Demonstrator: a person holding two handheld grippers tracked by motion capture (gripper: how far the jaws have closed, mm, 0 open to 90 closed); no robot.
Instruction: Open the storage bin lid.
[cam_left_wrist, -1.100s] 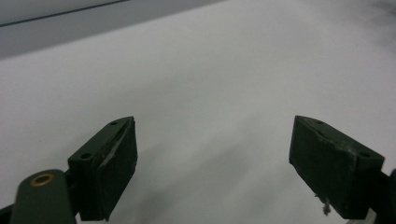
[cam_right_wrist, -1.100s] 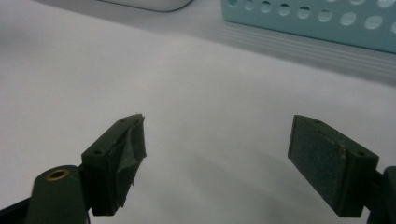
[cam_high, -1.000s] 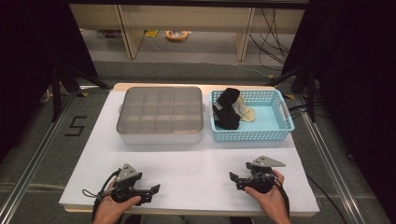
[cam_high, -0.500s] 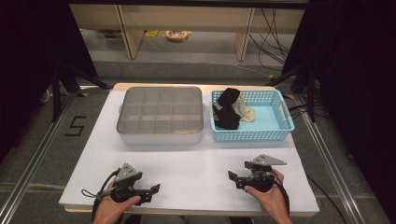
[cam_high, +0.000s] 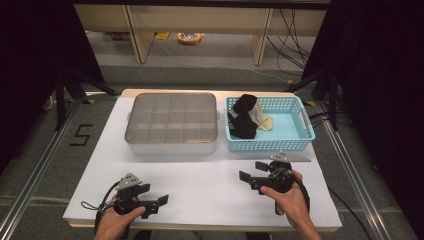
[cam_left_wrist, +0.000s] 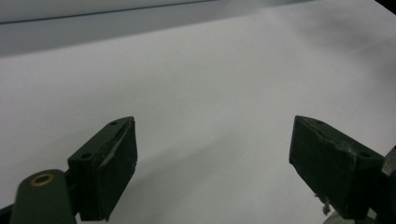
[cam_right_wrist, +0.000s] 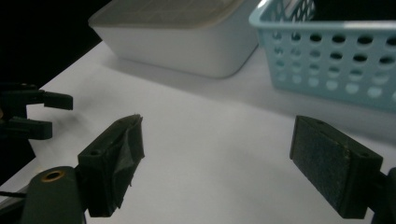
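Note:
A white lidded box (cam_high: 171, 122) divided into compartments sits at the back centre of the white table (cam_high: 210, 195). To its right a light blue basket (cam_high: 290, 131) holds a black cloth item (cam_high: 244, 117) and a cream one (cam_high: 263, 121). My left gripper (cam_high: 152, 195) rests open near the front left edge, its jaws pointing right. My right gripper (cam_high: 252, 171) is open in front of the basket, jaws pointing left. In the left gripper view, the left gripper (cam_left_wrist: 215, 172) spans bare table. In the right gripper view, the right gripper (cam_right_wrist: 217, 172) faces the box (cam_right_wrist: 177, 32) and basket (cam_right_wrist: 336, 60), holding nothing.
The left gripper (cam_right_wrist: 32, 114) appears far off at the left edge of the right gripper view. A wide stretch of bare white table lies between the two grippers and in front of the box. Dark floor and metal rails surround the table.

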